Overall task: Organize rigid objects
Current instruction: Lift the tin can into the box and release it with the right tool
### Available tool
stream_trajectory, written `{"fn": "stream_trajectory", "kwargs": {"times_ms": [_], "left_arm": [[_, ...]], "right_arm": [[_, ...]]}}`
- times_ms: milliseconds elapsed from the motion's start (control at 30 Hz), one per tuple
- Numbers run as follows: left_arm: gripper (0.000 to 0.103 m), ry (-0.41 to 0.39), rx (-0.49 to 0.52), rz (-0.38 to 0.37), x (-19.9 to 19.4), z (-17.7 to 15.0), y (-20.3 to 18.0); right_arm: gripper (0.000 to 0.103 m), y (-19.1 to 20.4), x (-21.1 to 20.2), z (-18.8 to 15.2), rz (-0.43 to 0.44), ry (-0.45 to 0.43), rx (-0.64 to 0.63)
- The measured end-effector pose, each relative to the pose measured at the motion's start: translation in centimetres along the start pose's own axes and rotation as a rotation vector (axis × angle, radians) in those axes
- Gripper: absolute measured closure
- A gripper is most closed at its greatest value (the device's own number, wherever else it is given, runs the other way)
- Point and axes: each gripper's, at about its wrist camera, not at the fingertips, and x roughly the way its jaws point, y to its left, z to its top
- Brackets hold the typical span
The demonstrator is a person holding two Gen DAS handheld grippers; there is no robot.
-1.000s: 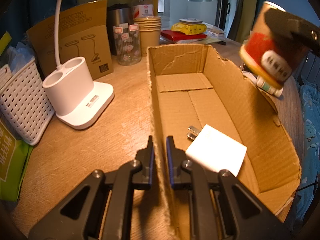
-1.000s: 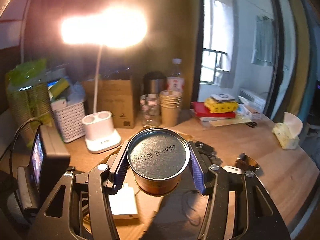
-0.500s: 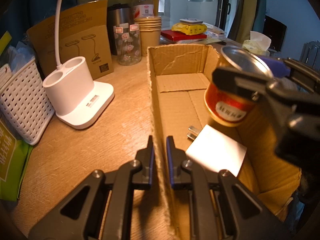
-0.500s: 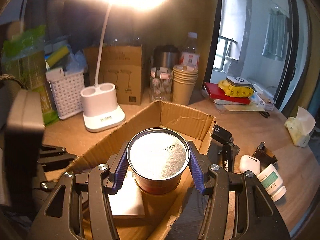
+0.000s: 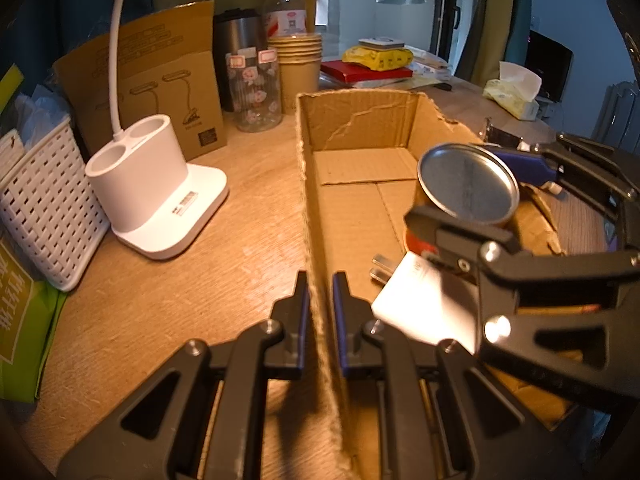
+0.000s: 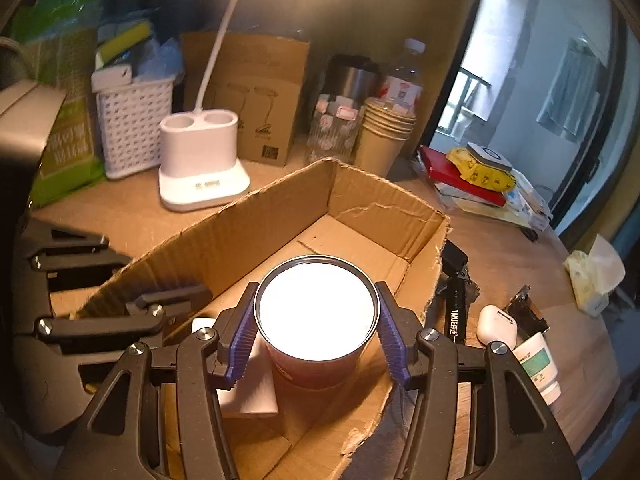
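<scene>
Nearest to us, the left gripper [image 5: 320, 300] is clenched on the near side wall of the cardboard box [image 5: 360, 120], its pads pinching the cut edge; it sits exactly where it sat a second ago. Just beyond, on the box floor, we see a white plug adapter [image 5: 424, 304] lying flat with its prongs toward the far end, its position unchanged.

Above the adapter, the right gripper [image 6: 316, 340] grasps a tin can [image 6: 316, 320] by its sides, blue pads pressed to the wall, shiny lid upward. A second ago we saw this can high and outside the box's right wall; it has since come down between the walls and now hangs low inside the box, partly over the adapter. We cannot tell whether its base touches the floor.

To the right of the box, on the tabletop [image 5: 248, 216], lie a black tool [image 6: 456, 304], a white earbud case [image 6: 496, 322] and a small white bottle [image 6: 536, 364]. Farther off stand the white lamp base [image 5: 160, 196], the white basket [image 5: 44, 208] and the stacked paper cups [image 5: 298, 68].
</scene>
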Motion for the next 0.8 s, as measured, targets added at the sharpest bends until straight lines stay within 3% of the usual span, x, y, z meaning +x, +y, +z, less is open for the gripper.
{"fn": "stream_trajectory", "kwargs": {"times_ms": [467, 800], "left_arm": [[0.091, 0.004, -0.002, 0.0, 0.2, 0.1, 0.0], [0.091, 0.003, 0.0, 0.0, 0.3, 0.2, 0.0]], "right_arm": [[0.045, -0.7, -1.3, -0.5, 0.171, 0.052, 0.081], [0.045, -0.7, -1.8, -1.4, 0.183, 0.079, 0.109]]}}
